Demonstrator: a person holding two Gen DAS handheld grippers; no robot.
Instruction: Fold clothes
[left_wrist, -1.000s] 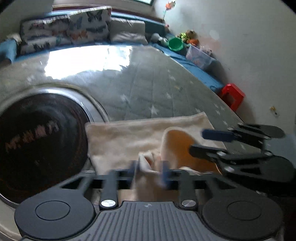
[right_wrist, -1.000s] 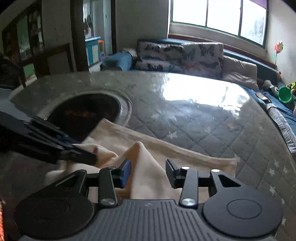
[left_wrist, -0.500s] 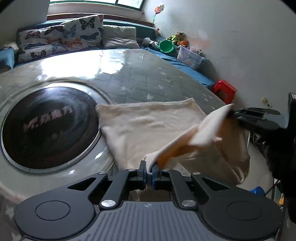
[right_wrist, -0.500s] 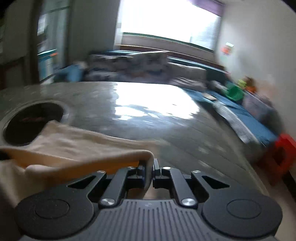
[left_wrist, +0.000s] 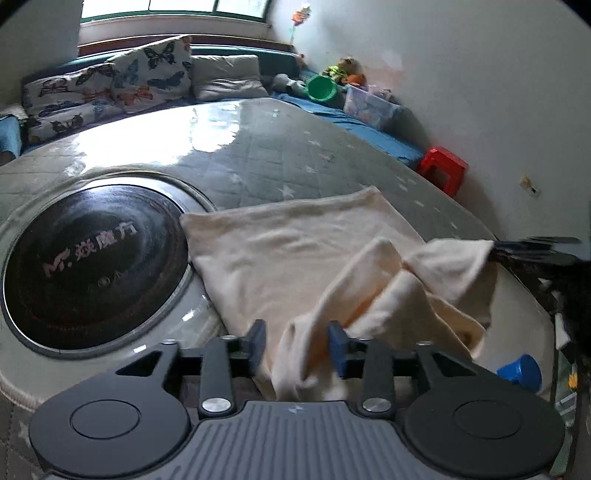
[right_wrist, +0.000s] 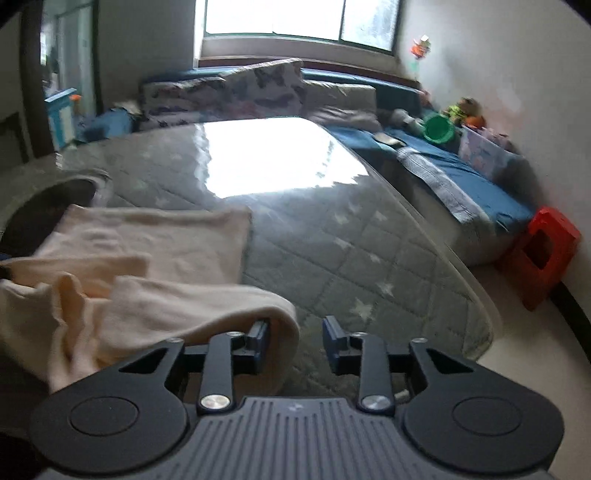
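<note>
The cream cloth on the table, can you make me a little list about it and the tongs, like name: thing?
cloth: cream soft fabric garment, far part flat, near part rumpled
surface: grey quilted star-pattern table cover
beside cloth: round black glass disc, at its left edge
left tongs: just been opening, cloth fold between the pads, not pinched
right tongs: just been opening, cloth edge by one pad, not pinched
fold: not finished

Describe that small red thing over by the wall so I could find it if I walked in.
Start at the big grey star-quilted table, then look past its right edge to the floor by the white wall. There, at the end of the blue bench, stands a red plastic stool. It is the only bright red thing there, boxy with cut-out sides.
</note>
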